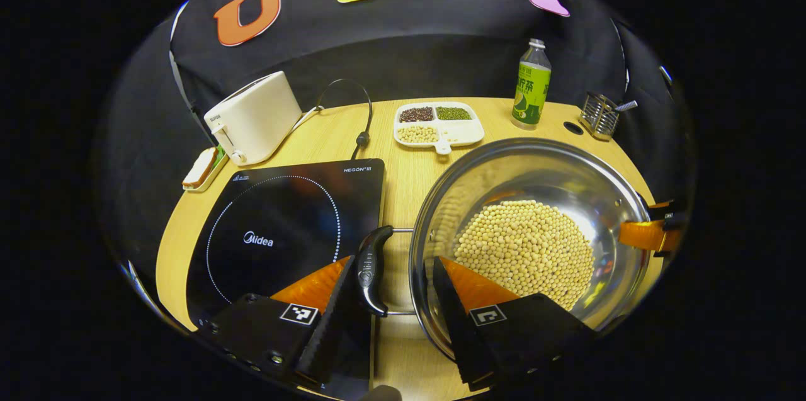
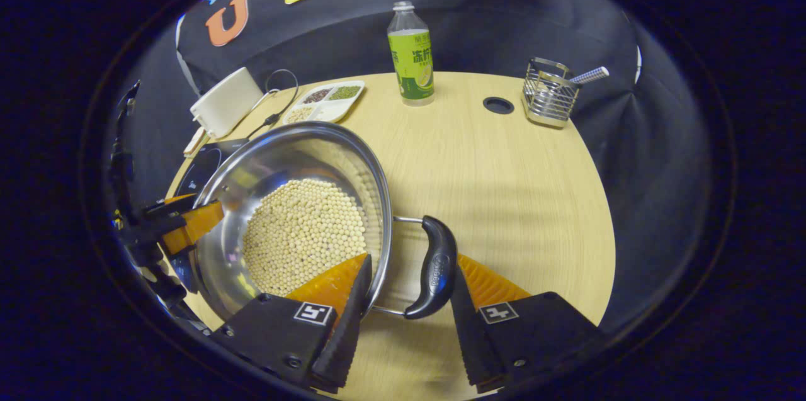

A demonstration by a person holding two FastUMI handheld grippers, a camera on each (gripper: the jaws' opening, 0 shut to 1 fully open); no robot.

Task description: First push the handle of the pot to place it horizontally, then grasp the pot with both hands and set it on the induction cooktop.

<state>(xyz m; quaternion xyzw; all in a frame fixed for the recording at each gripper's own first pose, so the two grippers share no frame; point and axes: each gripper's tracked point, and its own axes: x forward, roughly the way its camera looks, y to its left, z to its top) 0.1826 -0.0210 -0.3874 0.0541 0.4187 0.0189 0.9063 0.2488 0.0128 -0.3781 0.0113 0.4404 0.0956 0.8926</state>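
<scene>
- Steel walls of the pot (image 1: 504, 168) looked slick, and it carried a heap of soybeans (image 1: 526, 253), so any tilt during a lift would likely have sent the load sliding to one side.
- Left gripper (image 1: 393, 291) had its fingers apart, straddling the pot's rim together with the left handle (image 1: 373, 269): one finger sat outside the handle, the other reached inside the pot above the beans. Neither finger could be seen pressing, so I judged nothing was clamped.
- Right gripper (image 2: 409, 291) mirrored this on the far side, fingers apart around the rim and the right handle (image 2: 434, 265), one finger inside the bowl.
- If one gripper closed or rose ahead of the other, the pot could have tipped and spilled beans onto the wooden table (image 2: 504, 199).
- A pinch that caught the handle alone might have let it swing on its wire loops, costing control.
- Pot stood on the table just beside the induction cooktop (image 1: 283, 225), not on it; its near edge was close to the cooktop's side, so too low a carry could have knocked that edge.
- Both tools came in low from the near side, pointing forward and slightly down; the holding hands were out of sight.
</scene>
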